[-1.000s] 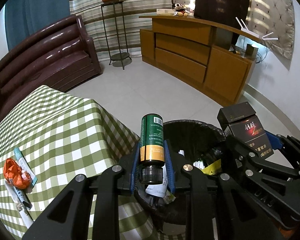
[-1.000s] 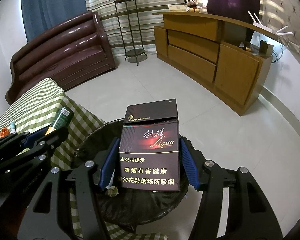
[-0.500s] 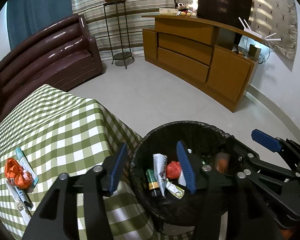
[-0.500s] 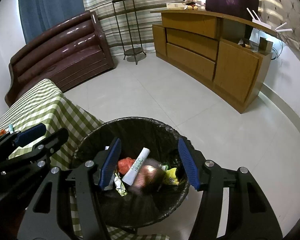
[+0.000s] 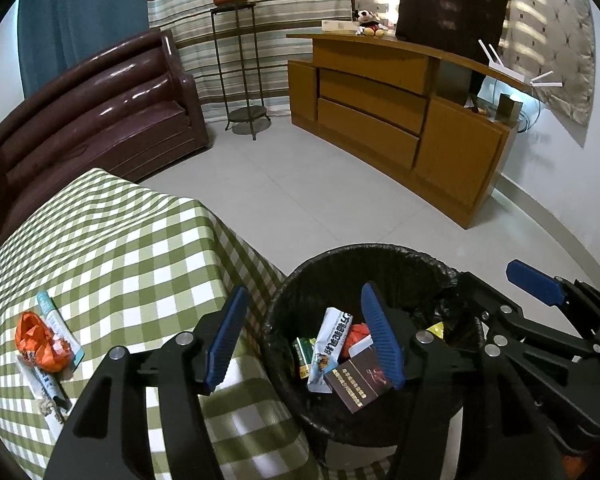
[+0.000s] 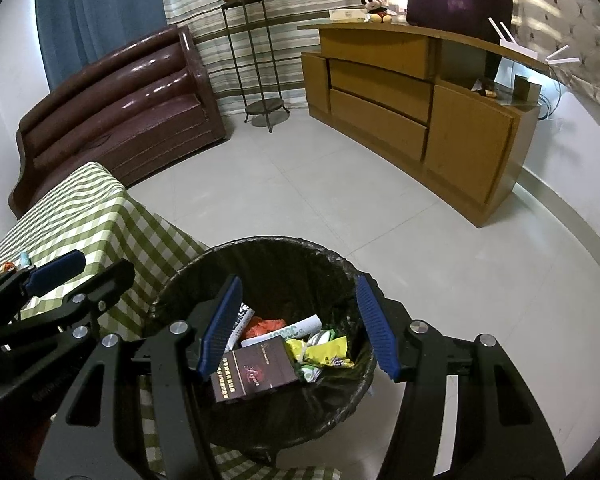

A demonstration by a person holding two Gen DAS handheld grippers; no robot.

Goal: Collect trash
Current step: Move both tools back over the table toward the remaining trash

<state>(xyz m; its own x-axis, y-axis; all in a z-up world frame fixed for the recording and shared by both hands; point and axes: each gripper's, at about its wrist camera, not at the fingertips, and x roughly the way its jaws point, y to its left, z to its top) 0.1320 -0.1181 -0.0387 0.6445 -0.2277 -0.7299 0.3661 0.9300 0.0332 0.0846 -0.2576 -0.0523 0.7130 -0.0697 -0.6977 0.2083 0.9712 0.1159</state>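
A black-lined trash bin [image 5: 296,292] [image 6: 284,248] stands beside the checked table. Inside lie a dark cigarette box [image 5: 358,386] [image 6: 254,374], a green bottle [image 5: 302,356], wrappers and a yellow packet [image 6: 324,350]. My left gripper [image 5: 304,338] is open and empty, over the bin's left rim. My right gripper [image 6: 296,326] is open and empty, above the bin; it also shows in the left wrist view [image 5: 536,284]. An orange wrapper [image 5: 36,340], a teal tube [image 5: 58,324] and a white wrapper [image 5: 46,396] lie on the table.
The table with green checked cloth [image 5: 112,248] is at the left. A brown sofa [image 5: 92,112], a plant stand [image 5: 240,72] and a wooden cabinet [image 5: 400,120] stand across the tiled floor [image 5: 292,192].
Both grippers opened: the left let go of the green bottle, the right let go of the cigarette box. Both now lie in the bin.
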